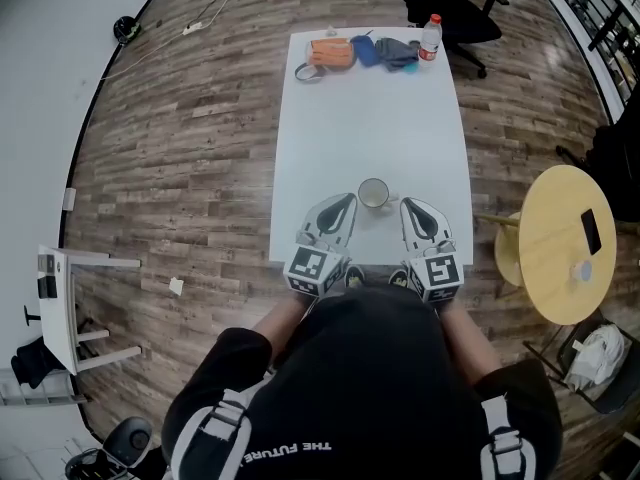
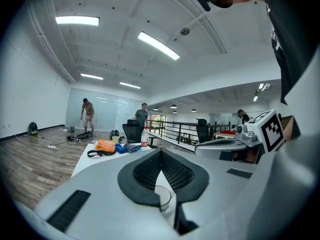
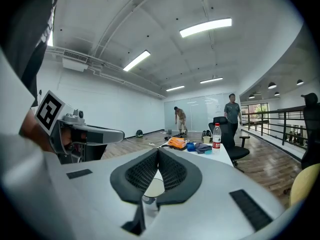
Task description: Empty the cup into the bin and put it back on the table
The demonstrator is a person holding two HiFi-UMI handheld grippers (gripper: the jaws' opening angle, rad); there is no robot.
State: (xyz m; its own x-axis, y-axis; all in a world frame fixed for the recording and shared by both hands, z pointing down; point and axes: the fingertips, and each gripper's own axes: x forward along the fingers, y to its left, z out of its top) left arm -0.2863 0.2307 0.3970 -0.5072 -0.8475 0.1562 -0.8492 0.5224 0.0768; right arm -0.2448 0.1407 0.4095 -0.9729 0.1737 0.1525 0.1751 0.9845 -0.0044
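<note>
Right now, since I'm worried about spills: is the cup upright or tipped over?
Upright: the cup stands on the white table, its round mouth facing up.

The head view looks steeply down from above the person (image 1: 360, 388), taking in the whole white worktop (image 1: 370, 118). The left gripper view sits low, close behind the left tongs (image 2: 161, 151), facing along the worktop to its far end. The right gripper view does likewise behind the right tongs (image 3: 158, 151). All three share the cup (image 1: 374, 193), bottle (image 1: 430, 36) and orange bag (image 1: 332, 52).

Cup (image 1: 374, 193) on table (image 1: 370, 118) between left gripper (image 1: 347, 201) and right gripper (image 1: 407, 205); bottle (image 1: 431, 36), probably bags (image 1: 332, 53), at far end.
</note>
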